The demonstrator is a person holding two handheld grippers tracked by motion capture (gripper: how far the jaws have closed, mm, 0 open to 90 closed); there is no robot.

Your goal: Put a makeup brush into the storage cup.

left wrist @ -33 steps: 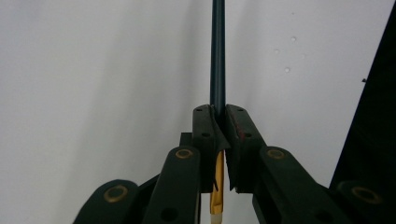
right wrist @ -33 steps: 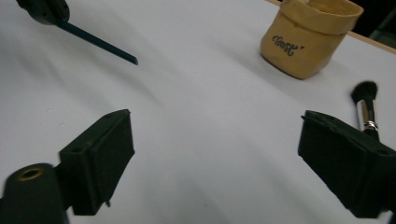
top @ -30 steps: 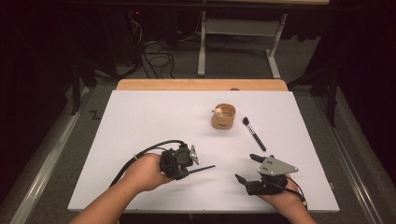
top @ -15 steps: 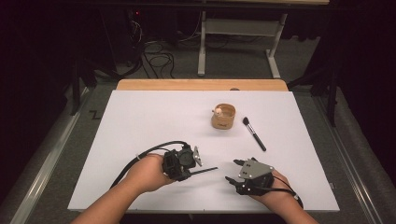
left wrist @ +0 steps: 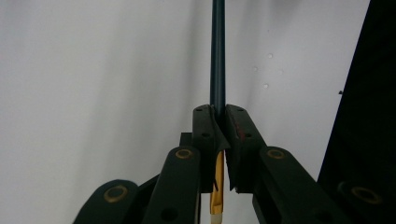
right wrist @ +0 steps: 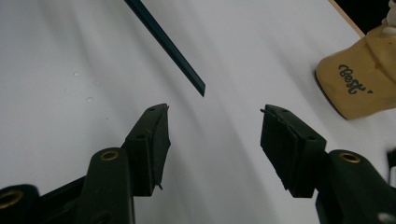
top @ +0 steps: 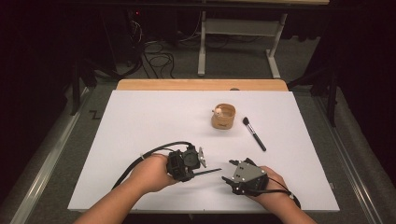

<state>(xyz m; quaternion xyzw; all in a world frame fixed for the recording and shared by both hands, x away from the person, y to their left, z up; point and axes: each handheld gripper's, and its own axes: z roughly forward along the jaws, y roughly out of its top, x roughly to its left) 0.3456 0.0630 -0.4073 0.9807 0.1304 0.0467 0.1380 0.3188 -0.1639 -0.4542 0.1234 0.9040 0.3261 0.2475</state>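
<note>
lab-like recording room: white board (top: 154,121) on table, loose cables (top: 156,51) on grey floor, metal desk frame (top: 238,46) behind.

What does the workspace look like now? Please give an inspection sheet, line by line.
Surface: white board on a wooden table, bare in the middle.
Job's things: thin dark brush, clamped at its handle, tip pointing toward the right claw.
Clutter: tan cup and black makeup brush at the far right.
Grippers: left claw shut on the thin brush; right claw open, its jaws have just been closing, nothing between them.
Cables: black cable loops from the left claw.
Surroundings: dark room, grey desk frame and floor wires behind.
</note>
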